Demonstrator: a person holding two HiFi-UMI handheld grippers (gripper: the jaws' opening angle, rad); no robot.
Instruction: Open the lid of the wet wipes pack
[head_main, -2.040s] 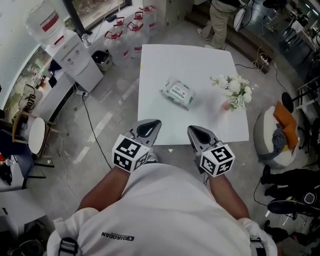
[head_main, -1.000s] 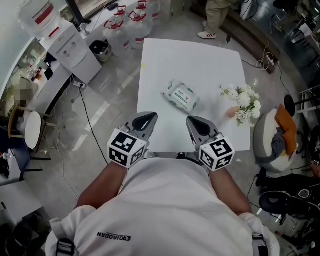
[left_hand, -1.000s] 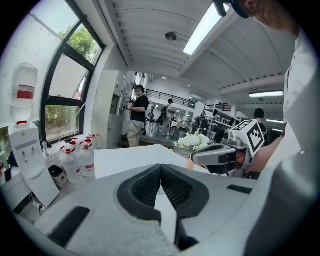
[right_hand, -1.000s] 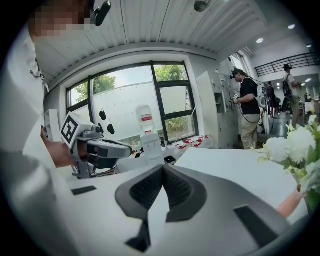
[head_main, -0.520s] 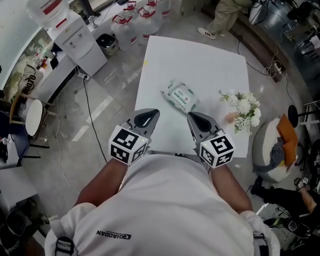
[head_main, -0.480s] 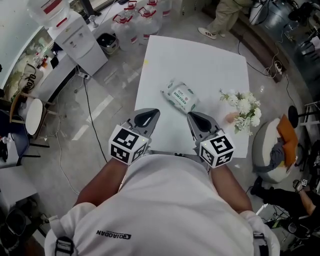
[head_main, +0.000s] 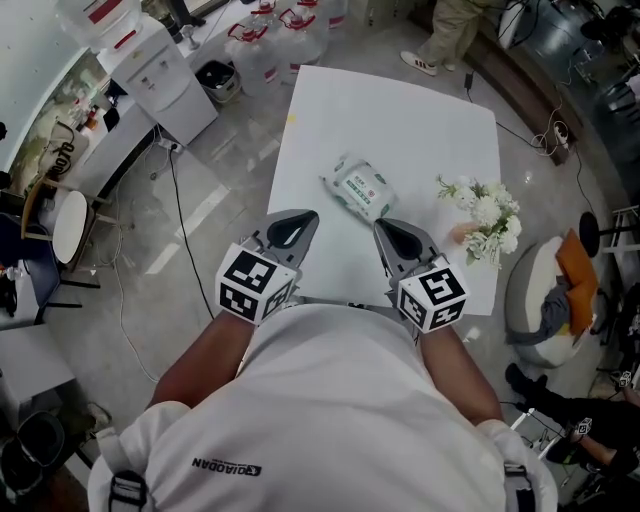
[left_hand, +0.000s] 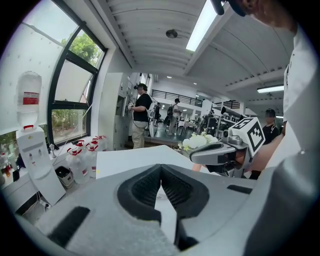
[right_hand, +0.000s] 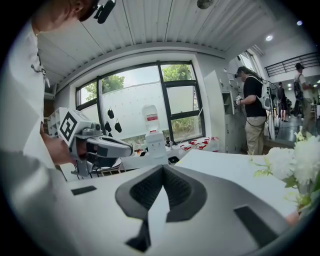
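Note:
The wet wipes pack (head_main: 360, 188), white with a green label, lies flat near the middle of the white table (head_main: 400, 120), lid down as far as the head view shows. My left gripper (head_main: 303, 214) hovers at the table's near edge, short of the pack and to its left, jaws shut on nothing. My right gripper (head_main: 381, 226) is level with it, just below the pack, also shut and empty. In the left gripper view the jaw tips (left_hand: 161, 165) meet; in the right gripper view they (right_hand: 163, 166) meet too. The pack is hidden in both gripper views.
White flowers in a pink vase (head_main: 482, 212) stand at the table's right edge, close to my right gripper. A water dispenser (head_main: 140, 60) and several bottles (head_main: 265, 45) are on the floor to the far left. A person (head_main: 450, 30) stands beyond the far edge.
Both grippers have edged forward a little toward the table's near edge. The pack has stayed where it was, and both jaws remain shut.

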